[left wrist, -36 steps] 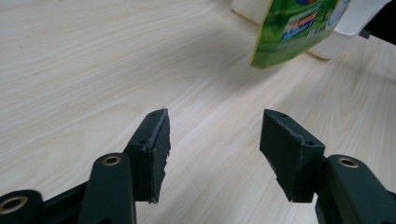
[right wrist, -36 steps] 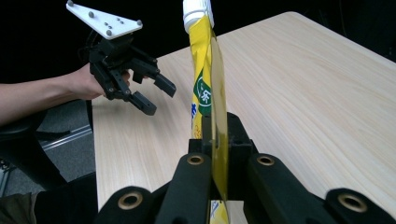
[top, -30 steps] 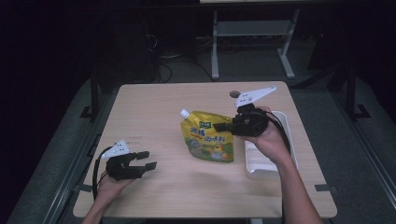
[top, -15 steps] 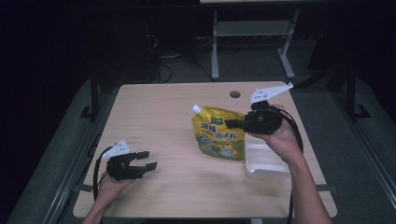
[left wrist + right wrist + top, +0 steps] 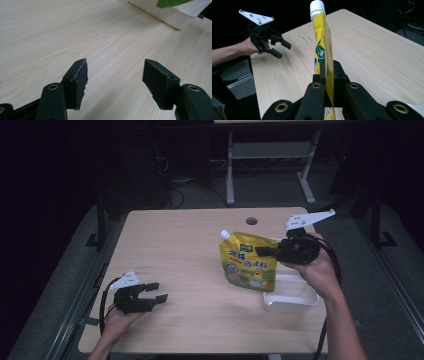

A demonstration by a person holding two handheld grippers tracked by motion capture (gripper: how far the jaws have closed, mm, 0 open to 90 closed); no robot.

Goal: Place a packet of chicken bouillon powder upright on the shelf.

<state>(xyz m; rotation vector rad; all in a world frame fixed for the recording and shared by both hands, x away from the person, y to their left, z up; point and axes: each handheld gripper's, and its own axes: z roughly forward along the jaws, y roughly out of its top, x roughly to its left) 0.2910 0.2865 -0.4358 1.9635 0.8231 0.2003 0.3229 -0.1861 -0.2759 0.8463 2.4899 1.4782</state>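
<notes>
Yellow spouted pouch (image 5: 247, 264) hangs upright above the wooden table (image 5: 190, 245), pinched at its edge by the right gripper (image 5: 262, 251), whose 2 jaws are clamped tight on it. Its lower corner seems to overlap the white tray (image 5: 295, 301). Near the table's front-left, the left gripper (image 5: 156, 292) rests with jaws spread wide, holding nothing.

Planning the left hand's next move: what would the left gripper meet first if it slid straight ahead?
Probably the white tray, across bare table. The left gripper, jaws open, points roughly at its near corner; depth is unclear.
</notes>
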